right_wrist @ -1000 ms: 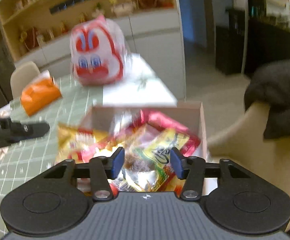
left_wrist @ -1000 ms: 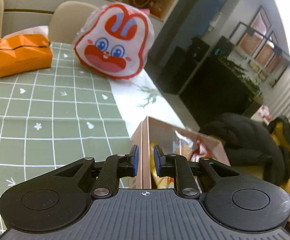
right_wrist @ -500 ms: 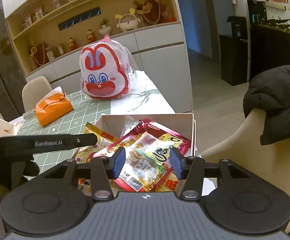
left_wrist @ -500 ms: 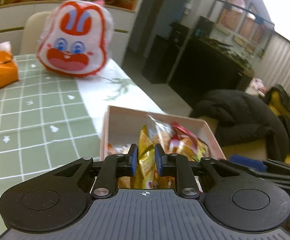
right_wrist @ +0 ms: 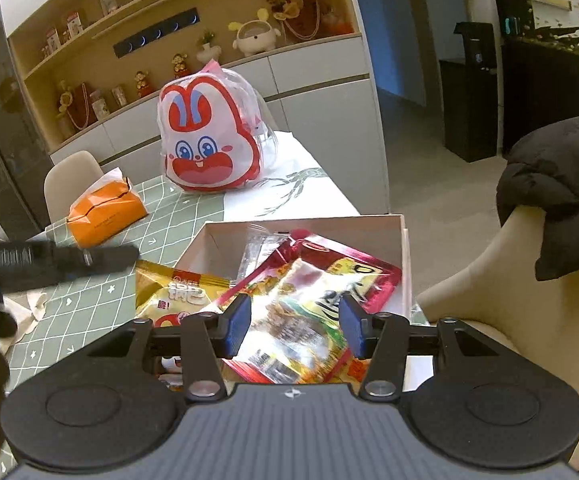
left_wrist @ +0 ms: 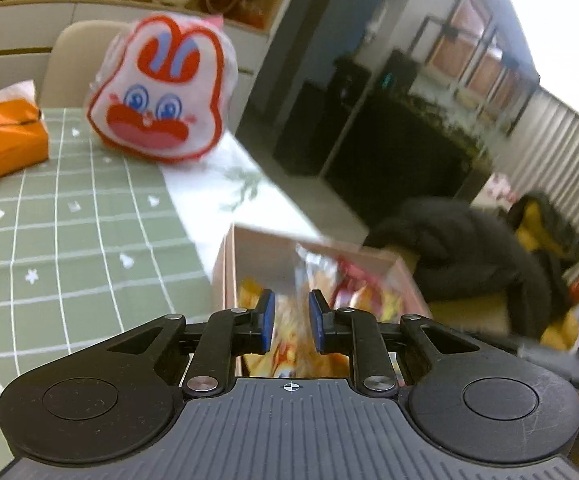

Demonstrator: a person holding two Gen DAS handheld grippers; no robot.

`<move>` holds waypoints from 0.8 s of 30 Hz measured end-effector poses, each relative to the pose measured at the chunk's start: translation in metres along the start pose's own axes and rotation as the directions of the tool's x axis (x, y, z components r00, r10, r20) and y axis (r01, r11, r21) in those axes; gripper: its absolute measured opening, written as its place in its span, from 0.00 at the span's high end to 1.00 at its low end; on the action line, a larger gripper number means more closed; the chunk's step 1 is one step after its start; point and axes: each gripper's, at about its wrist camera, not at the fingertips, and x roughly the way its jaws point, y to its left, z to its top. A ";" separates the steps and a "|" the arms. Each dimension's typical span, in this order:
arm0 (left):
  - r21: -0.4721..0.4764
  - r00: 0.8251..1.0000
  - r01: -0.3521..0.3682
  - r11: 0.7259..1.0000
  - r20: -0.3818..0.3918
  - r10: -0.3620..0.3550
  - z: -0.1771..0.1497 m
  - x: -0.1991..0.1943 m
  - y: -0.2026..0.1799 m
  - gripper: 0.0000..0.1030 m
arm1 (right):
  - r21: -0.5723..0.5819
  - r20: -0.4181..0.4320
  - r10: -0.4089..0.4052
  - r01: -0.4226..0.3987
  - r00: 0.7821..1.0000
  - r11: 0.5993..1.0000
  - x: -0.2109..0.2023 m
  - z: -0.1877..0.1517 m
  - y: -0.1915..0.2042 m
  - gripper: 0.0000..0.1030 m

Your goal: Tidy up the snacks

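Green checked tablecloth (right_wrist: 89, 304), snack-filled box (right_wrist: 403, 248), rabbit bag (right_wrist: 209, 148) behind.

Bright daylight glare upper right in left view, motion blur, fisheye-bent edges, sharper right view

The tablecloth (right_wrist: 89, 300) is pale green with a white grid and small white marks. The rabbit-face bag (right_wrist: 208, 140) is white with red outline, blue eyes and a red mouth. The tissue pack (right_wrist: 105, 216) is orange. The cardboard box (right_wrist: 403, 248) is pinkish beige outside, white inside. The snack packets (right_wrist: 309, 300) are red and yellow. The jacket (right_wrist: 557, 184) is black.
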 end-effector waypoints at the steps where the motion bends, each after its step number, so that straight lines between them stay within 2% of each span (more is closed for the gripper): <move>1: 0.012 1.000 -0.023 1.000 -0.014 0.023 -0.003 0.006 -0.002 0.79 | -0.008 -0.018 -0.011 0.010 1.000 1.000 0.008 -0.001 0.003 0.52; 3: 0.007 0.999 -0.030 1.000 -0.026 0.030 -0.006 0.016 0.000 0.80 | -0.026 -0.044 -0.037 0.036 0.998 0.999 0.019 -0.004 0.005 0.52; 5: -0.012 1.000 -0.023 1.000 -0.016 0.022 -0.005 0.020 0.002 0.80 | -0.072 -0.032 -0.057 0.055 0.998 0.996 0.017 -0.008 0.011 0.52; 10: -0.026 0.999 0.039 0.999 -0.028 -0.039 0.002 0.029 0.003 0.80 | -0.076 -0.051 -0.071 0.067 0.996 0.995 0.011 -0.010 0.005 0.52; 13: -0.094 0.996 0.084 0.992 0.042 -0.080 0.004 0.011 0.016 0.80 | -0.050 -0.036 -0.051 0.049 0.998 0.998 0.001 -0.008 0.000 0.52; 17: -0.132 0.992 0.021 0.991 0.125 -0.004 0.006 -0.020 0.032 0.80 | -0.098 0.003 0.008 -0.008 1.000 0.995 -0.006 0.002 0.019 0.52; 21: -0.142 0.994 0.011 0.990 0.109 0.005 -0.002 -0.035 0.044 0.80 | -0.123 -0.029 0.076 -0.079 0.997 0.989 0.016 0.011 0.053 0.52; 23: -0.149 0.995 0.013 0.989 0.097 0.001 -0.008 -0.040 0.050 0.80 | -0.152 -0.033 0.058 -0.062 0.998 0.986 0.033 0.013 0.072 0.52; 24: -0.151 0.996 0.016 0.988 0.091 -0.002 -0.011 -0.042 0.054 0.80 | -0.177 -0.029 0.019 -0.024 0.999 0.984 0.042 0.014 0.081 0.52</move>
